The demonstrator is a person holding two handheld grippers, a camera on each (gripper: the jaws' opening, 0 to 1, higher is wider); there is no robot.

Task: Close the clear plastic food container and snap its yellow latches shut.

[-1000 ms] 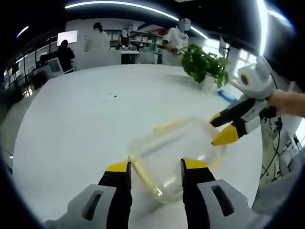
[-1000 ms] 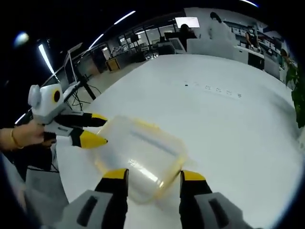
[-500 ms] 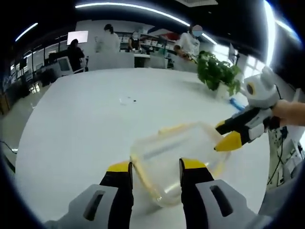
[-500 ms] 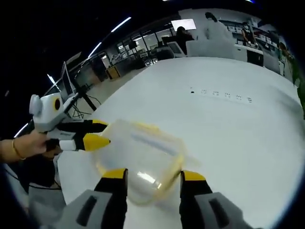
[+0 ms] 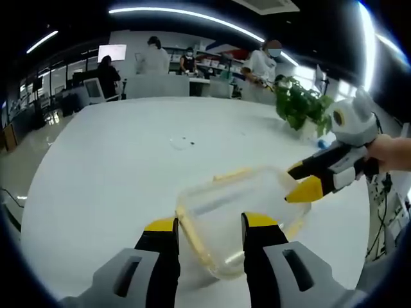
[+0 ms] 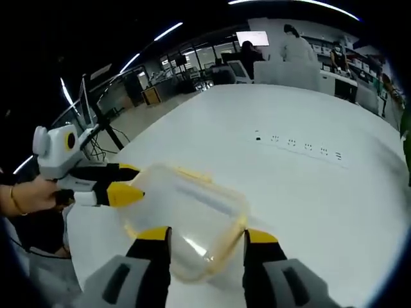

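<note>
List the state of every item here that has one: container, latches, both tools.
Clear plastic container: on the white table, lid on.
Yellow latches: too blurred to tell whether snapped.
Left tool: open, jaws astride the container's near edge.
Right tool: open, jaws astride the opposite edge.
Potted plant: upright at the table's far side.

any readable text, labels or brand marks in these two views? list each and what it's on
None readable.
Clear container: no label or print visible.
Left tool and right tool: plain yellow tips, grey bodies, no markings visible.
Wall screen in the left gripper view: bright, content too blurred to read.
Row of small marks on the table in the right gripper view: too small to tell.
</note>
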